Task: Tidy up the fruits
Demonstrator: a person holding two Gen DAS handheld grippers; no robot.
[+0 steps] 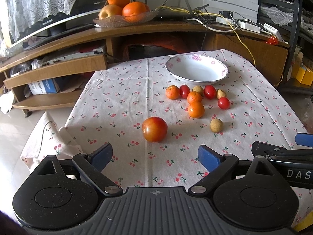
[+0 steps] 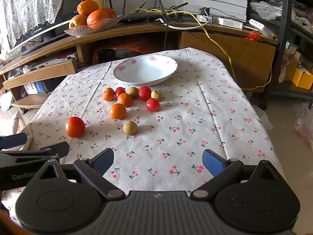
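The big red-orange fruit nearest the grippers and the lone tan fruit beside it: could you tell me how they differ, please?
The big red-orange fruit is glossy and clearly larger; the lone tan fruit is dull, rough-looking and small. The red-orange fruit lies straight ahead of the left gripper, while the tan fruit lies farther toward the right gripper. Both are roundish, rest on the cherry-print tablecloth apart from the cluster, and are outside the white bowl.

black left gripper with blue finger pads [image 1: 155, 156]: jaws wide apart, nothing between, level | black right gripper with blue finger pads [image 2: 158, 159]: jaws wide apart, nothing between, level | side by side, right gripper just right of left
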